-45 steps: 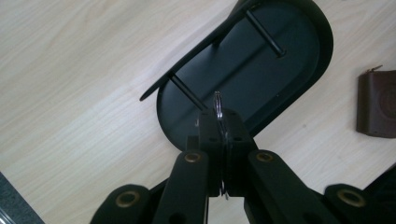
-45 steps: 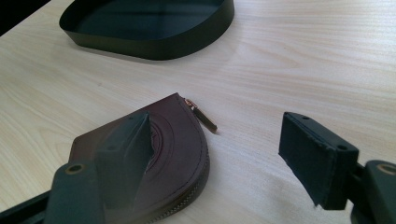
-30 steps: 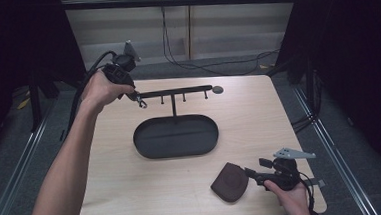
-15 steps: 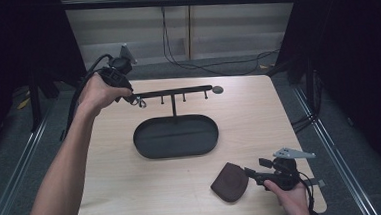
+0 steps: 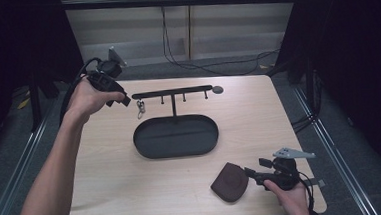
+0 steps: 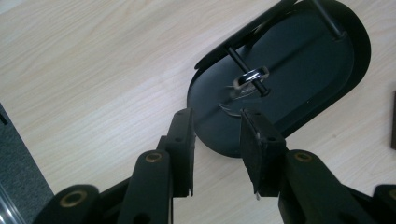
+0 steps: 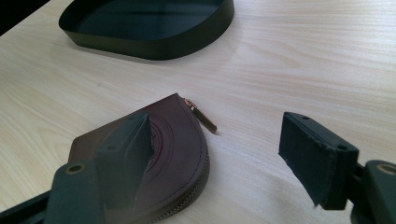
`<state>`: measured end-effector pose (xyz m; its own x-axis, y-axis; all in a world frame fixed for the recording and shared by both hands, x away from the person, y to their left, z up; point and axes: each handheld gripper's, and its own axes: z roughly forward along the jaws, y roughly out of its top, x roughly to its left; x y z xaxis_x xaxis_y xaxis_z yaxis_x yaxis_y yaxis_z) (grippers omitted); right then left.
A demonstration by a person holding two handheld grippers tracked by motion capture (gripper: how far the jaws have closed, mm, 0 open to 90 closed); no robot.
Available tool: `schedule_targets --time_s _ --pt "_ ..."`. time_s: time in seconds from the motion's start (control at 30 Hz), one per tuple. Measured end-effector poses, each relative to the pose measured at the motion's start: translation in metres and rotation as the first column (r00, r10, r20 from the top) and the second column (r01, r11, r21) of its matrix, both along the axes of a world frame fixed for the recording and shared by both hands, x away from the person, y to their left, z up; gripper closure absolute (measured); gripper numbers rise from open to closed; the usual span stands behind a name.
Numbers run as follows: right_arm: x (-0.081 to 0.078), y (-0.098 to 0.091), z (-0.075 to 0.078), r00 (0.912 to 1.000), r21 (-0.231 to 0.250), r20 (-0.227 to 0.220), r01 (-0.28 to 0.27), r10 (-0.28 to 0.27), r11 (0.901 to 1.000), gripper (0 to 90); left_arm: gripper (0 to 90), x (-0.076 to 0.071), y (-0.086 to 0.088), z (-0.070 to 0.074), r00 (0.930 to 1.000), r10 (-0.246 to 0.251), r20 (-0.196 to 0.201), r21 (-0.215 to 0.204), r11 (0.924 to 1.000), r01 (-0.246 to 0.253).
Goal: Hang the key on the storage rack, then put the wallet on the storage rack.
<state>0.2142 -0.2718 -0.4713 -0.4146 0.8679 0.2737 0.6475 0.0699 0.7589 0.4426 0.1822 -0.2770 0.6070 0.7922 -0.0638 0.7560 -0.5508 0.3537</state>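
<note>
Silver metal key ring hangs from the left-most peg of the black T-shaped metal hanger stand, upper centre of the high view; in the left gripper view it sits on its peg just above the jaw tips, over the stand's black oval tray. The left tool has just been opening: its jaws stand part-spread with nothing between them, close beside the bar's left end. To finish this release well, I would widen the jaws a little more before drawing away, and pull back along the bar's line rather than across it, so no pad snags the ring or tips the stand.

Lower right of the high view, the right tool rests on the pale wooden worktop with jaws spread wide, one jaw lying over the edge of the brown rounded leather zip pouch without pinching it. Keeping that hand quiet seems wise until the left is clear.
</note>
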Motion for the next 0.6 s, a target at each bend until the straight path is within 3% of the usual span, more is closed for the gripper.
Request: schedule_targets --time_s 0.4,0.5,0.6 --pt "0.0 0.0 0.0 1.0 -0.005 -0.001 -0.003 0.003 1.0 25.4 57.1 -0.021 0.017 -0.015 0.9997 -0.024 -0.001 -0.07 0.9973 0.024" --pt "0.0 0.0 0.0 1.0 -0.003 -0.002 -0.002 0.002 1.0 25.4 52.6 -0.028 0.019 -0.022 0.9991 -0.04 0.012 -0.08 0.9959 0.041" --pt "0.0 0.0 0.0 1.0 -0.005 -0.003 -0.001 0.001 1.0 25.3 48.9 -0.037 0.022 -0.028 0.9986 -0.022 0.048 -0.112 0.9934 0.028"
